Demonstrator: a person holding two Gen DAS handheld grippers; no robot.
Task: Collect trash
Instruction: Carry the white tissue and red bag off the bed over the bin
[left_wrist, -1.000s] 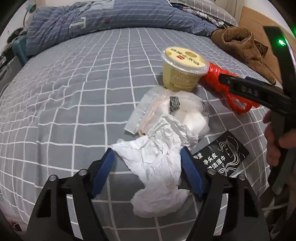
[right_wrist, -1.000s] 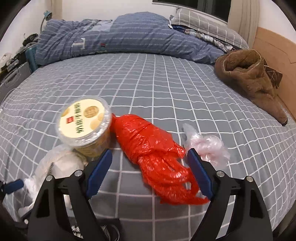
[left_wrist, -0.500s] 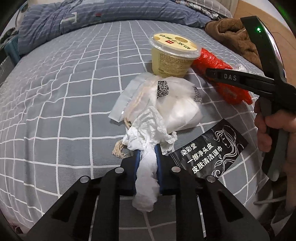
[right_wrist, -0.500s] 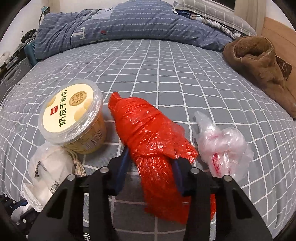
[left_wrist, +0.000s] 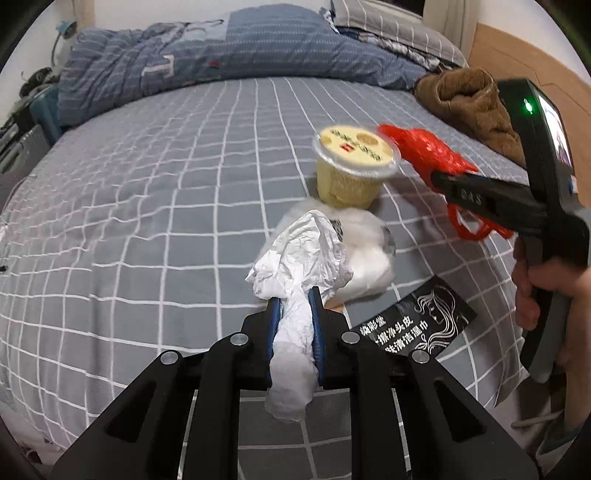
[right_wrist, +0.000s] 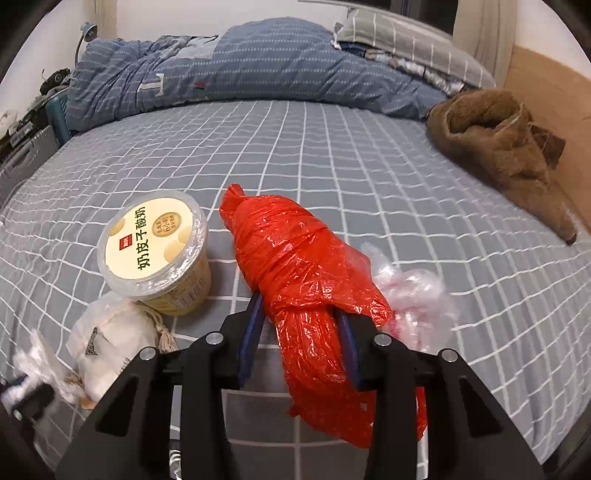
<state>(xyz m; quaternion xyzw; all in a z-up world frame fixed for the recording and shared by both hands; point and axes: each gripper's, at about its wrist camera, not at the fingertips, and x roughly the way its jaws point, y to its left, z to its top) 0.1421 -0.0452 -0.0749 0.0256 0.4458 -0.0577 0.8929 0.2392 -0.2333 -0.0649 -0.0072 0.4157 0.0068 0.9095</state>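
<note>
My left gripper (left_wrist: 294, 295) is shut on a crumpled white tissue (left_wrist: 303, 258) and holds it above the grey checked bed (left_wrist: 147, 206). My right gripper (right_wrist: 298, 304) is shut on a rolled red plastic bag (right_wrist: 295, 258), lifted off the bed; it also shows in the left wrist view (left_wrist: 428, 153). A yellow yogurt cup (right_wrist: 155, 247) stands left of the red bag. A white pouch (right_wrist: 110, 339) lies in front of the cup. A black wet-wipe sachet (left_wrist: 413, 325) lies at the near right. A crumpled clear bag (right_wrist: 417, 295) lies right of the red bag.
A blue striped duvet (right_wrist: 240, 66) and pillows lie across the back of the bed. A brown fleece garment (right_wrist: 502, 147) lies at the far right by the wooden headboard. Cluttered items sit beyond the left edge.
Both grippers closed, the left on the tissue and the right on the red bag, and both have since lifted their loads off the bed.
</note>
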